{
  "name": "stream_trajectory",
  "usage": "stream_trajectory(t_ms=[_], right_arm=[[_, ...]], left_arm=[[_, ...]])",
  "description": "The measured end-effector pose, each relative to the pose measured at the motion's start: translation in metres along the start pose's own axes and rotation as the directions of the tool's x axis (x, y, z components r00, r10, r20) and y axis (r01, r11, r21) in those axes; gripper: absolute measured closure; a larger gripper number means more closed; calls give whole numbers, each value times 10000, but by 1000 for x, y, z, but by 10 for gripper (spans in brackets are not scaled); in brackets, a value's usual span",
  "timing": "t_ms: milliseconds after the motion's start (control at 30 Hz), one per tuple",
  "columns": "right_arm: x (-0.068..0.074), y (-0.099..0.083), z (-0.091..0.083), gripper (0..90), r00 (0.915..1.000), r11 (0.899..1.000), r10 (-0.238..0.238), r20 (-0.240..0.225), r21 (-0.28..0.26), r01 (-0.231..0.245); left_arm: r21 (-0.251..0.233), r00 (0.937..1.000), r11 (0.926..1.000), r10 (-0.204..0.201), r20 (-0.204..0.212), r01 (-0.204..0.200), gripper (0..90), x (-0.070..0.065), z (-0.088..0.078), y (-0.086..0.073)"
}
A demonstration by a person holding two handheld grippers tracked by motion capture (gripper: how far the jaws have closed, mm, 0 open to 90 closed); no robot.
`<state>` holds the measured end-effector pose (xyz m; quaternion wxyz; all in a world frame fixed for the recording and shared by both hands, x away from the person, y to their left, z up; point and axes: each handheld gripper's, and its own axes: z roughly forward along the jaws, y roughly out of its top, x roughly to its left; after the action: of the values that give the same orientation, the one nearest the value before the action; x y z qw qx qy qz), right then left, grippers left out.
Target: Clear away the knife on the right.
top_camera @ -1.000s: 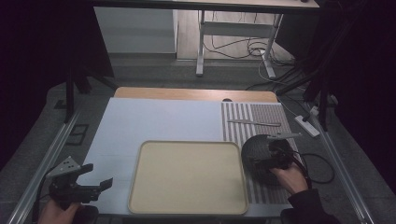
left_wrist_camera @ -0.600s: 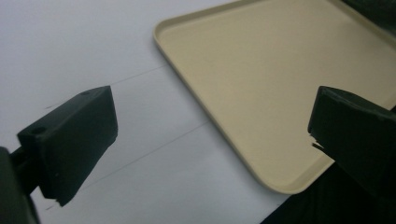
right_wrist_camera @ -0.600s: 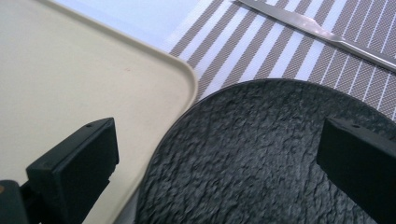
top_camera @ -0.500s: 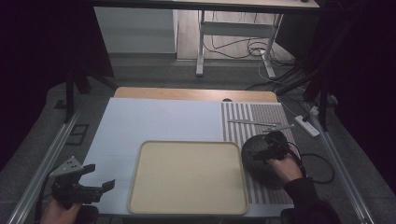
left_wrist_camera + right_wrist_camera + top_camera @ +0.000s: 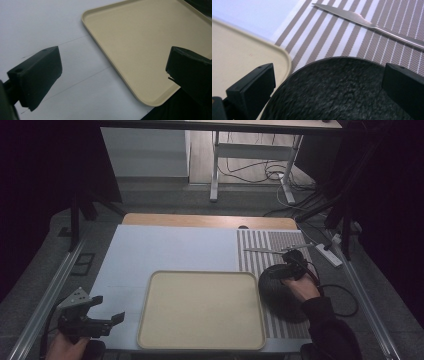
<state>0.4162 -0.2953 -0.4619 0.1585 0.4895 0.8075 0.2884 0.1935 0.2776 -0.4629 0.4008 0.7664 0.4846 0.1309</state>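
Observation:
A beige tray (image 5: 200,307) lies empty at the table's near middle, also seen in the left gripper view (image 5: 140,45). Right of it, a black speckled plate (image 5: 280,292) rests on a striped placemat (image 5: 272,250). A metal knife (image 5: 275,250) lies on the mat behind the plate, and the knife (image 5: 367,21) is clear in the right gripper view. My right gripper (image 5: 290,265) hovers open over the plate's far edge (image 5: 337,87), its jaws wide apart. My left gripper (image 5: 102,320) is open at the near left, pointing toward the tray's corner, holding nothing.
The table top (image 5: 165,250) is pale blue-white with a wooden strip (image 5: 210,221) along its far edge. A white power strip (image 5: 330,252) lies on the floor to the right. Metal rails run along both sides. A desk frame and cables stand beyond.
My right gripper has moved away from me, from over the plate's middle toward its far edge and the knife. The left gripper has barely shifted.

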Motion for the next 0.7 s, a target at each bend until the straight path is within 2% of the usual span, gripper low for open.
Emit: stream_trajectory(t_ms=[467, 700], right_arm=[[-26, 23, 28, 0, 9987, 9984, 235, 457, 509, -259], [-33, 31, 41, 0, 9978, 9977, 321, 573, 570, -353]], left_arm=[[38, 10000, 10000, -37, -49, 37, 6, 0, 0, 0], [47, 10000, 10000, -70, -37, 70, 7, 1, 1, 0]])
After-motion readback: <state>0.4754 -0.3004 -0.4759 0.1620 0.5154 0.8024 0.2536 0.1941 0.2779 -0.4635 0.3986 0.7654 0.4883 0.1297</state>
